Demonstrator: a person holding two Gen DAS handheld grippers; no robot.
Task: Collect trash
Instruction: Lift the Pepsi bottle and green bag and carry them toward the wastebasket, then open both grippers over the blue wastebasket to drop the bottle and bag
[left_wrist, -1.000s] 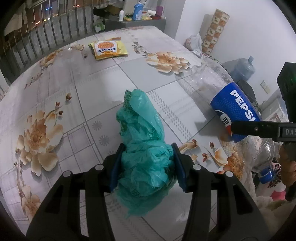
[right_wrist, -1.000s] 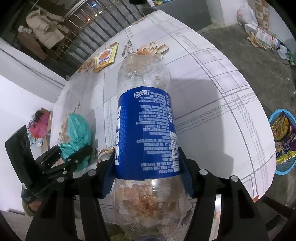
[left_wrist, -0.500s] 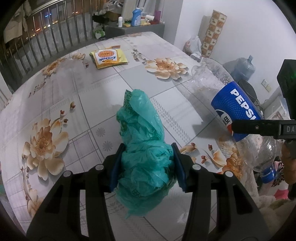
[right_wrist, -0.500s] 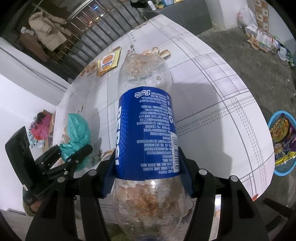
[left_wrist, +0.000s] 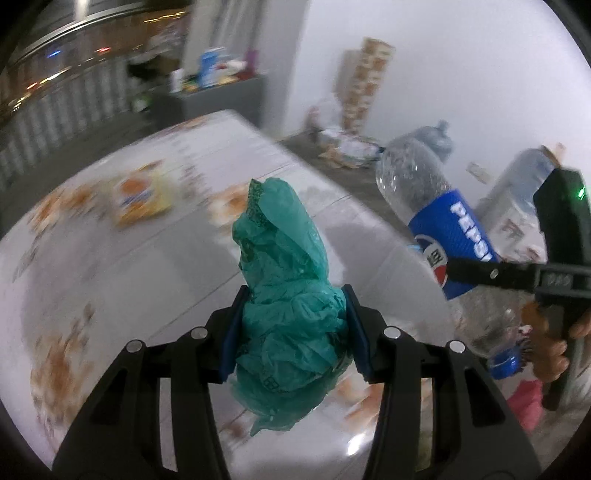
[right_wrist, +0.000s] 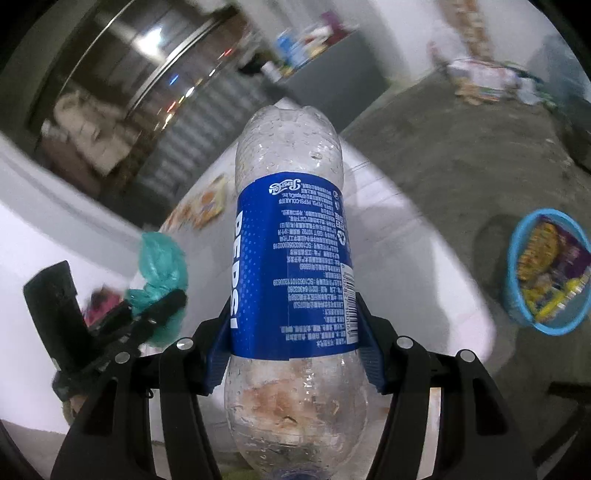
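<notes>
Trash here is mostly in hand already. The floral-patterned table (left_wrist: 110, 280) lies below and ahead of both grippers, blurred, with a yellow snack packet (left_wrist: 142, 199) lying flat on its far part. On the floor off to the right sits a blue basin (right_wrist: 517, 291) holding crumpled wrappers, probably where the trash is meant to go.

The empty Pepsi bottle (right_wrist: 291, 273) is pinched by the right gripper (right_wrist: 291, 343) across the lower edge of its blue label, base pointing away, cap end toward the camera. It looks light and thin-walled, with droplets inside; the smooth label could slip, and a harder squeeze would buckle it. The belly where it is held seems the sound place.

The crumpled teal plastic bag (left_wrist: 288, 314) is clamped in the left gripper (left_wrist: 291, 332), both pads pressing into its bunched middle, loose ends sticking out above and below. It is soft, nearly weightless and compressible; gripping the densest wad, as here, suits it, since a loose flap would pull free.
</notes>
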